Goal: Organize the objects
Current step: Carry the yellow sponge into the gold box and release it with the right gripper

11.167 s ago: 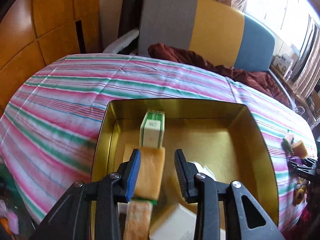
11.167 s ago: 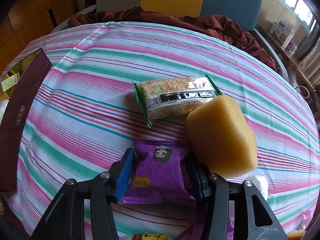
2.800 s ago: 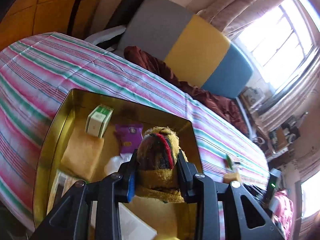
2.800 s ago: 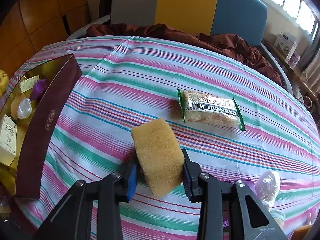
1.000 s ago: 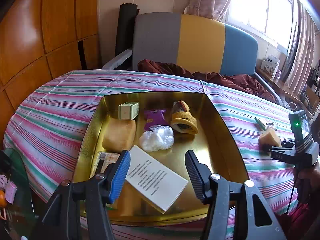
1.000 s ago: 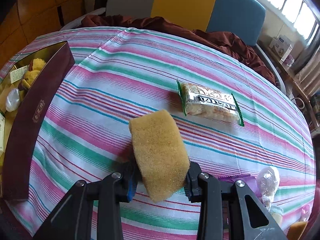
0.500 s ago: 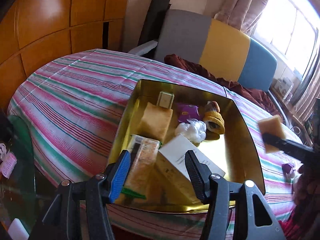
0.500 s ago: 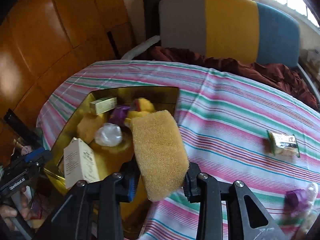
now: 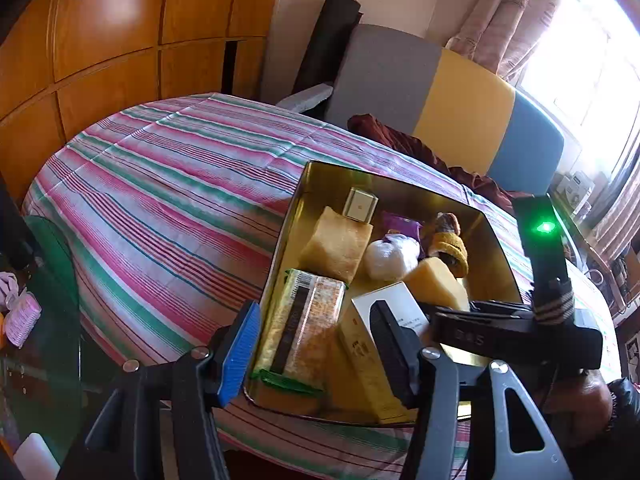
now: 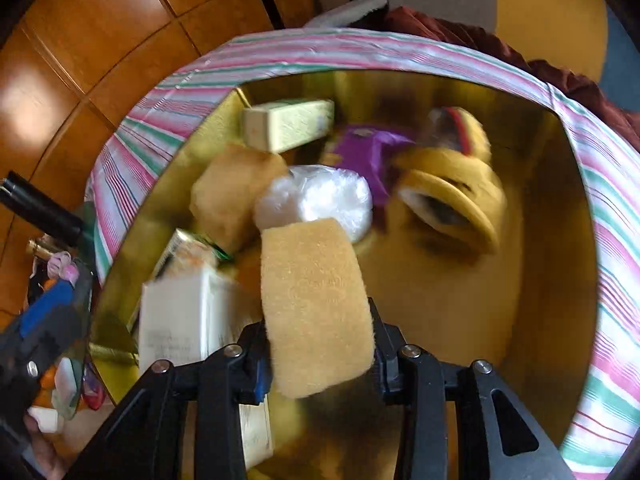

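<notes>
Surface: striped tablecloth covering the table, gold tin sitting on it.
Right gripper: jaws just easing apart, sponge sitting between them above the tin floor.
Left gripper: jaws standing apart, holding nothing, hovering at the tin's near edge.
Tin contents: cracker packet, white box, slipper.

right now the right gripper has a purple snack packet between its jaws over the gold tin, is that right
Not quite. The right gripper has a yellow sponge between its jaws over the gold tin, as the right wrist view shows. The purple packet already lies inside the tin.
</notes>
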Demonstrator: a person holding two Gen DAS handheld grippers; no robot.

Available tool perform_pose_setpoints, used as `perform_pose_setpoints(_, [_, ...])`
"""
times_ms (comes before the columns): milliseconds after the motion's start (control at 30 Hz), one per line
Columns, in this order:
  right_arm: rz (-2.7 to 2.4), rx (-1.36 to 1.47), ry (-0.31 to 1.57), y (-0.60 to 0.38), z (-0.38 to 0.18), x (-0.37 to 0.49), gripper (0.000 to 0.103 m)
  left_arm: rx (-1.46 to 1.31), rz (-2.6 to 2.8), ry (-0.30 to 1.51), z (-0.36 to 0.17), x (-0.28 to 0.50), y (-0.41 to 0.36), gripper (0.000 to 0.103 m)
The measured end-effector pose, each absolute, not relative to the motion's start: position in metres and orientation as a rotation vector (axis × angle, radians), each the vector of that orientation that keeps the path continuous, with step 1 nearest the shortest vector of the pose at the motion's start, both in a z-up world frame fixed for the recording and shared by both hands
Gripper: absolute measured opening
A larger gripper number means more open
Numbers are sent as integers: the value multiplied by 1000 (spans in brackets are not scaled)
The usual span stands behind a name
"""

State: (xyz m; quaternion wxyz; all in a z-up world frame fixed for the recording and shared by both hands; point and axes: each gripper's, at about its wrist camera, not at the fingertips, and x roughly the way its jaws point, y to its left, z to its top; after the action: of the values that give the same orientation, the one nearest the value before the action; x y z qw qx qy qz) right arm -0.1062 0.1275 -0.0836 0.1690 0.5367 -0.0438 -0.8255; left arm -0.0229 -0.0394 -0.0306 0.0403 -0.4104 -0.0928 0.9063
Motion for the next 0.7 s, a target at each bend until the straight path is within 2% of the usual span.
perform_pose_setpoints(33, [-2334,1521,-142,124,-84,-107,49,-1262,2777,-282,-31,-23,-40,57])
perform_pose_setpoints(100, [-2363,1492,-122,121,-80,-105,69,-1260,2784,-284,-31,-23,-42,57])
perform_pose_setpoints(167, [-2390,1474,-112,123,-76,-100,80,-1256,2792,-279,-31,-23,-42,57])
perform_pose_setpoints(200, [-2393,1467,-129,126,-74,-98,83,-1253,2796,-280,-31,-23,-42,57])
perform_pose_setpoints(700, [-2525,1348,-132,163,-34,-52,92,-1142,2828,-168,-10,-6,-24,57])
